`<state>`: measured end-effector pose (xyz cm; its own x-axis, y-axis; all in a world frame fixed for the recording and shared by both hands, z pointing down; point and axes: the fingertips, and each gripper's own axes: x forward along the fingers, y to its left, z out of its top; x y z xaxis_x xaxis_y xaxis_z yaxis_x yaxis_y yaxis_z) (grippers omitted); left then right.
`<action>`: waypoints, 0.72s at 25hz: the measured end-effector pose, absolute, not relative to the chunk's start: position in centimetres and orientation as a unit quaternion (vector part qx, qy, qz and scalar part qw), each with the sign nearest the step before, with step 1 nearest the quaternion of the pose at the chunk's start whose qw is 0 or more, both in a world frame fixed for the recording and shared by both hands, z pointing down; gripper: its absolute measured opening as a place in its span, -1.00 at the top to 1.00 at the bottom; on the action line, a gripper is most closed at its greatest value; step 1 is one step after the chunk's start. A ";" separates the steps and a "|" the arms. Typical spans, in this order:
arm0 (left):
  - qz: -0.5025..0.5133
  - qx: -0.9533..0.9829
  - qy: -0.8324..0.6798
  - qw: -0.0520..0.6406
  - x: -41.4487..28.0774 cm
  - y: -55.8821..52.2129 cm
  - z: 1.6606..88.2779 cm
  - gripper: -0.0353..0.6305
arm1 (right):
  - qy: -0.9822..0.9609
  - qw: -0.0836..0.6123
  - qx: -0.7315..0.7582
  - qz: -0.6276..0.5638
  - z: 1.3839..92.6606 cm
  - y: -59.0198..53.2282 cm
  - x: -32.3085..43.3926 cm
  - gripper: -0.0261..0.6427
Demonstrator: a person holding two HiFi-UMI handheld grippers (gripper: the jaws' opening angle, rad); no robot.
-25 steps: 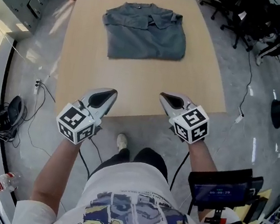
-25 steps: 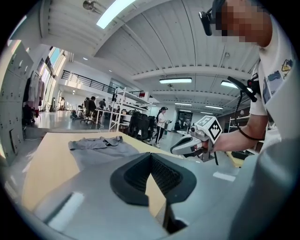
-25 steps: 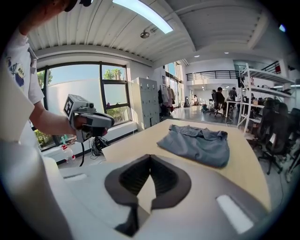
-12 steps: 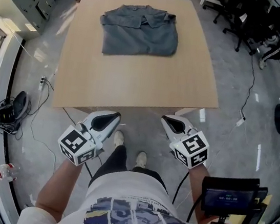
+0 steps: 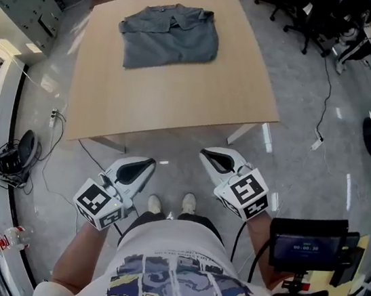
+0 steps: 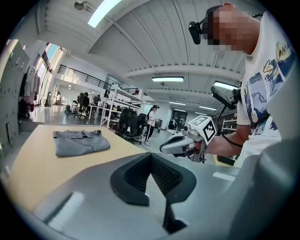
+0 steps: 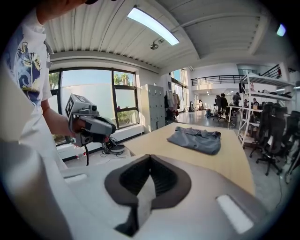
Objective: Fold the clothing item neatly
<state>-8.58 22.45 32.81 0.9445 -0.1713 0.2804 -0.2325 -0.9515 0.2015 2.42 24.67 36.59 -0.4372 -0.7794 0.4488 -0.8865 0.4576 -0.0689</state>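
Head view: both grippers empty, grey shirt point(image 5: 168, 35) folded on the table point(image 5: 178, 102).
Nearest, the left gripper point(image 5: 144, 166) and right gripper point(image 5: 209, 157) hang side by side above the floor point(image 5: 308, 106) (each with jaws pressed together, nothing between them), just short of the table's near edge. Farther off, the shirt lies on the table's far part, left of centre, well apart from both.

Grey shirt point(image 5: 169, 36) lies folded flat on the table's far part
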 end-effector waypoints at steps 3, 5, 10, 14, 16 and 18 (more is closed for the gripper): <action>0.132 0.981 -0.092 0.109 -8.4 23.0 32.9 0.88 | -0.832 0.170 0.508 0.144 35.8 25.1 2.2 0.91; 0.127 0.982 -0.084 0.110 -8.7 23.5 31.9 0.88 | -0.831 0.169 0.510 0.141 34.8 25.6 1.3 0.91; 0.124 0.983 -0.072 0.116 -10.4 23.5 31.1 0.88 | -0.833 0.173 0.508 0.137 33.7 25.6 -1.1 0.91; 0.126 0.982 -0.073 0.120 -11.3 23.1 31.2 0.88 | -0.833 0.175 0.507 0.136 33.6 25.4 -2.2 0.91; 0.126 0.982 -0.069 0.121 -11.3 23.2 31.1 0.88 | -0.833 0.176 0.507 0.133 33.3 25.5 -2.5 0.91; 0.125 0.983 -0.065 0.120 -11.3 23.3 31.1 0.88 | -0.833 0.176 0.508 0.133 33.2 25.7 -2.7 0.91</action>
